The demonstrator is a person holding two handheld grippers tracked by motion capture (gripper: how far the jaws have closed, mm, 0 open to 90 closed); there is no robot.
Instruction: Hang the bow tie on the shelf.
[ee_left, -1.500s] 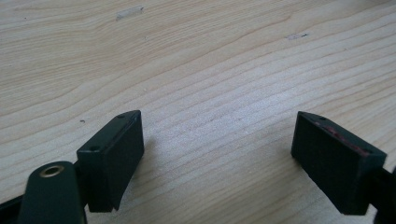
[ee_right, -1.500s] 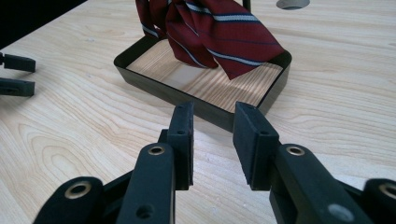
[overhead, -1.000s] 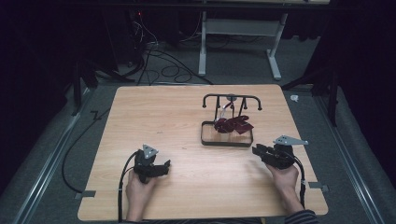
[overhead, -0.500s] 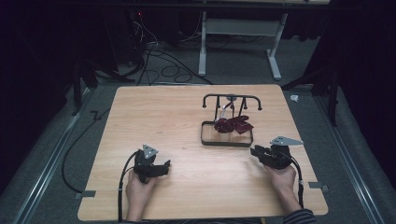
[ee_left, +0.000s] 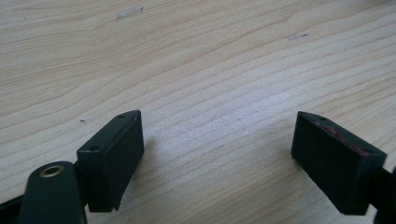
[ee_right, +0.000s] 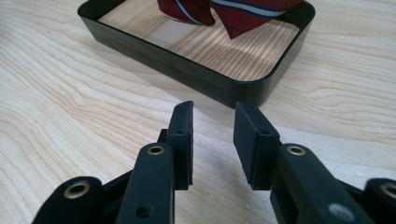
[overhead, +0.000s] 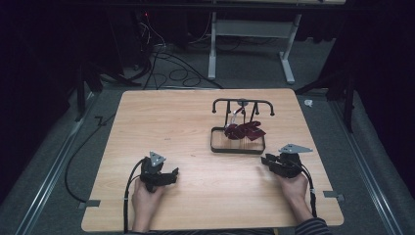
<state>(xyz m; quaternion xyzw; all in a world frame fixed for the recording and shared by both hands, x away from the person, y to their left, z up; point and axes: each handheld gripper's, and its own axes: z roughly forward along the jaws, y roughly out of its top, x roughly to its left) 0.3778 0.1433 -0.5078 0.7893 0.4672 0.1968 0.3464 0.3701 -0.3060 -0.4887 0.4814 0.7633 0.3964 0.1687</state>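
From the high view, your left claw rests on the wooden counter near its front left, held in your left hand, with its jaws spread and nothing between them. Your right claw sits near the front right, gripped by your right hand, pointing toward the black tray just beyond it. A dark red striped tie hangs into the tray from the black rack that stands at the tray's far side.

In the left gripper view, your left claw stands wide apart, both jaws low over bare wood grain, with nothing held.

In the right gripper view, your right claw is partly apart, a narrow gap between the pads and nothing in it. The tips lie close to the counter, just short of the near rounded corner of the black tray. Inside the tray you see the red tie with its pale stripes, its pointed end hanging above the tray floor.
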